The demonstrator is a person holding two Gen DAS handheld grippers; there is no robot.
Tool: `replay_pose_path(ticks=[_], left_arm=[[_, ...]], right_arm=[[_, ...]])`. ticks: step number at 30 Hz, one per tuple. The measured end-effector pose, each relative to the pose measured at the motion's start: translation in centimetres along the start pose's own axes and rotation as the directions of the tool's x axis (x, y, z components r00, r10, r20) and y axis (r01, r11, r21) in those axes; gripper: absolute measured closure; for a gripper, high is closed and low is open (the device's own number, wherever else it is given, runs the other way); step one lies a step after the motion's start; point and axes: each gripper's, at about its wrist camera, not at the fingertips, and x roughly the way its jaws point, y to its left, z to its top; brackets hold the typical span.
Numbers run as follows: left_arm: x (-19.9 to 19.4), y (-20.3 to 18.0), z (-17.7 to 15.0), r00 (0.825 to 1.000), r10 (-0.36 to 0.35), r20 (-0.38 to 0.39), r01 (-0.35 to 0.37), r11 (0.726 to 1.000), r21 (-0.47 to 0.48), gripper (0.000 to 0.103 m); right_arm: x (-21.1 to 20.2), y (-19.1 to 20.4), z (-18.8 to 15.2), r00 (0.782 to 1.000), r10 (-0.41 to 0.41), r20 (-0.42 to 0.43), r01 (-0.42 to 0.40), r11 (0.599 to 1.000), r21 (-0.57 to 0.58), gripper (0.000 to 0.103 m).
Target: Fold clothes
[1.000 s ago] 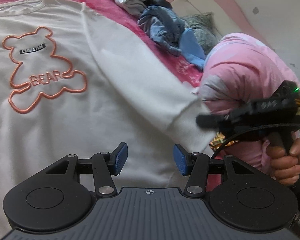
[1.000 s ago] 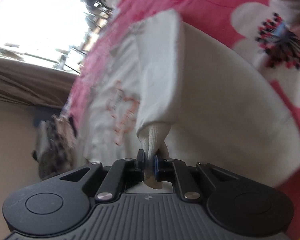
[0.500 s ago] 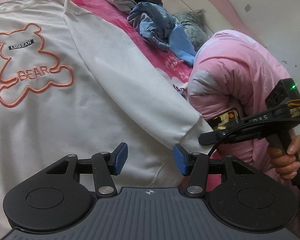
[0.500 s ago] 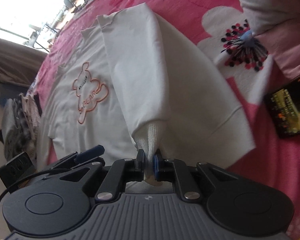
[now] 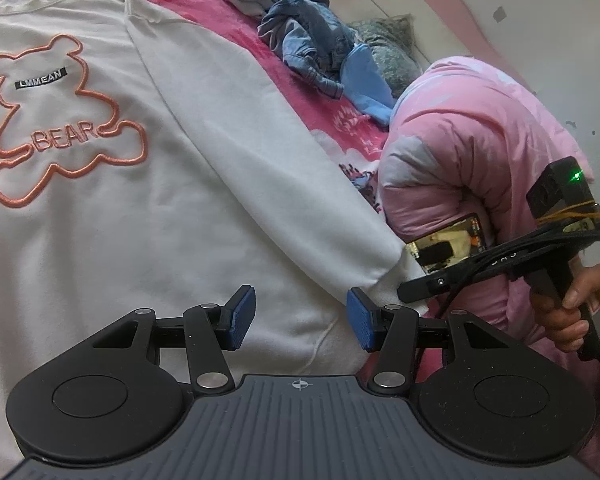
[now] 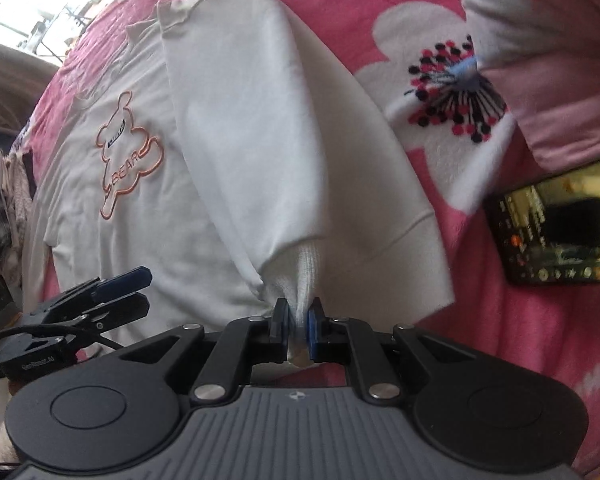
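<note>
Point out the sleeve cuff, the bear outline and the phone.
sleeve cuff [image 6: 306, 280]: right wrist view, ribbed part just above the shut pads.
bear outline [image 5: 56, 120]: left wrist view, middle of the orange outline, on the sweatshirt chest.
phone [image 6: 560, 224]: right wrist view, lit screen.

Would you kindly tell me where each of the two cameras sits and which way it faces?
Left wrist: on the open left gripper, looking down across the white sweatshirt toward the clothes pile; the hand holding the right gripper shows.
Right wrist: on the right gripper, shut on the sleeve cuff, facing steeply down at the bed; no hand shows.
Shared: sweatshirt, phone, pink blanket, each other's gripper.
</note>
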Motion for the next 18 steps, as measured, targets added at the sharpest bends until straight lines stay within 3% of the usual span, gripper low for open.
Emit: replay_pose_path(ticks=[3,7,11,15,18], left_arm=[[0.1,0.1,0.0,1.0,0.003,-0.003,-0.003,1.0,-0.003,0.052],[0.7,0.0,-0.2,1.0,0.008,-0.02,-0.008,1.0,0.003,0.053],[0.9,-0.4,-0.5,0.999,0.018,-0.033,-0.017,0.999,0.035,0.053],[0.9,-0.4,-0.5,0.999,0.031,-0.031,-0.03,0.998,0.047,0.053],[1.1,-0.3,-0.2,0.999,0.034,-0.03,-0.033,0.999,0.039,0.052]], right_arm=[[-0.4,0.2,-0.1,1.0,0.009,0.011,-0.009,1.0,-0.016,0.093],[1.1,-0.9,0.0,0.999,-0.045,0.0,0.045,0.999,0.004,0.09],[3.0,-3.1,-0.2,0.99,-0.142,0.017,0.141,0.989,0.041,0.074],[1.5,-3.5,-1.1,0.984,-0.159,0.086,0.154,0.986,0.059,0.074],[-0.7,-1.9,-1.4,0.961,-0.19,0.201,0.197,0.98,-0.013,0.073]])
